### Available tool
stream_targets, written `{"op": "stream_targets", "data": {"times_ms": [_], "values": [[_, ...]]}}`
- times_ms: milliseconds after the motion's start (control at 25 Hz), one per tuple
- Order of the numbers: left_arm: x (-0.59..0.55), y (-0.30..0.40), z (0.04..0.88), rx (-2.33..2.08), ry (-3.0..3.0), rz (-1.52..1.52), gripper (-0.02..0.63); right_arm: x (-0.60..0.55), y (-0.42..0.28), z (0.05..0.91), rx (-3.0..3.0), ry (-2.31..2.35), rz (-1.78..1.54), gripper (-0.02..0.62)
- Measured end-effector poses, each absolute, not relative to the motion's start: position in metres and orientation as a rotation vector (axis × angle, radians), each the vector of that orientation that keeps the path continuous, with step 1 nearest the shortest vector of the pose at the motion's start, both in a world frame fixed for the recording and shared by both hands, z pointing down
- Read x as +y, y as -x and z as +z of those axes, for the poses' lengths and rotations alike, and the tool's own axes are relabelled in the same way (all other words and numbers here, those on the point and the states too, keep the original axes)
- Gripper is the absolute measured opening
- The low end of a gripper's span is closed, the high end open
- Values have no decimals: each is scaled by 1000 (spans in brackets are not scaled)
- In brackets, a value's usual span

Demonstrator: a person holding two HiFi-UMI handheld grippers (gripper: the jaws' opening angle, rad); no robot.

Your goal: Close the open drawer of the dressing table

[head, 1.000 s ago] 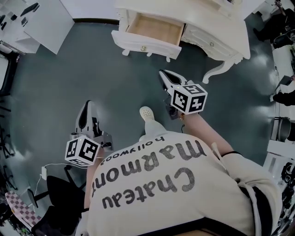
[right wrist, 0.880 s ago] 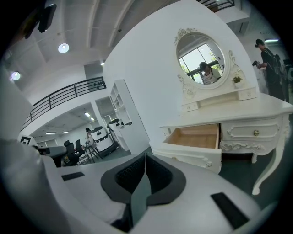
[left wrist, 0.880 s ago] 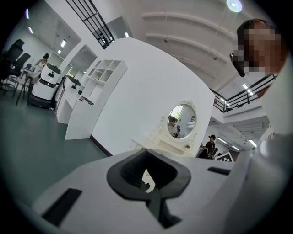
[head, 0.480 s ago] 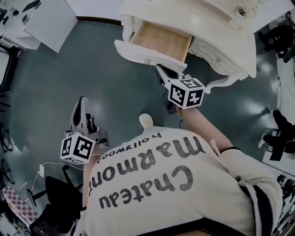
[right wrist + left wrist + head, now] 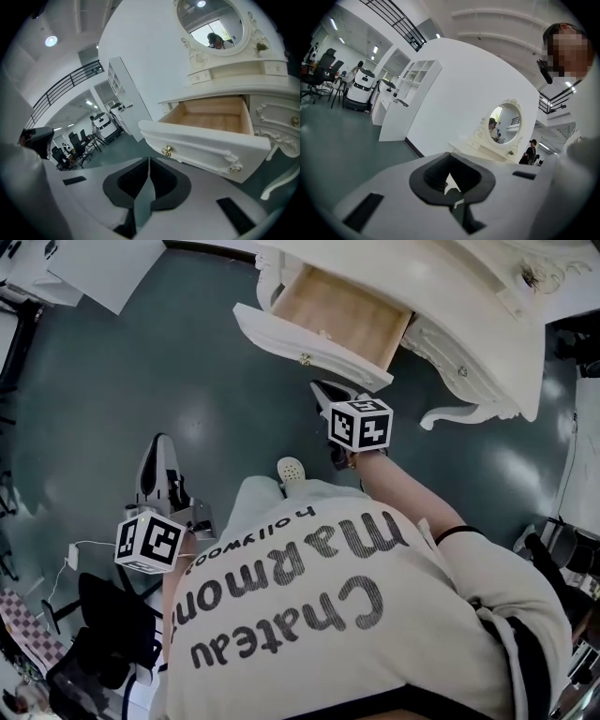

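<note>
Since a second ago my right tool (image 5: 149, 162) has swung down toward the drawer (image 5: 206, 140), jaws pressed together and empty, tip just short of its front panel. The drawer juts well out of the desk (image 5: 473, 306). I judge a square push between its knobs (image 5: 167, 151) best, so it slides in without skewing.

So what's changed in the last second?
The right gripper moved in toward the front of the open drawer, jaws shut and empty, not visibly touching it. Nothing was grasped or released. The left gripper stayed low at the person's side; the drawer stayed open.
</note>
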State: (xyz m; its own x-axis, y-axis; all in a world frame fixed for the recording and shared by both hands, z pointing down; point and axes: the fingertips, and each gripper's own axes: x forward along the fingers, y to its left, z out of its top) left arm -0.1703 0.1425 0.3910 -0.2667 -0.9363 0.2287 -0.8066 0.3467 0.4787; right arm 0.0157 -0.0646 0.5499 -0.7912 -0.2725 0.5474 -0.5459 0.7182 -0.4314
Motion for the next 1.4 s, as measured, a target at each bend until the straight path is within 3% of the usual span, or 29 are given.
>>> {"op": "stream_targets", "data": {"times_ms": [280,400,880,1400], "values": [[148,181,399,-2160,-1468,-316,6,-67,-12,593,-2367,-644,907,39],[149,190,399,-2165,-1462,-299,5,-74,-5,600,-2353,-659,924,154],[131,233,388,-2176,-1486,-301,5,-111,21,603,-2298,-825,1128,155],[103,264,391,-2134,-1511,-291,6,-134,27,606,-2243,-959,1099,146]]}}
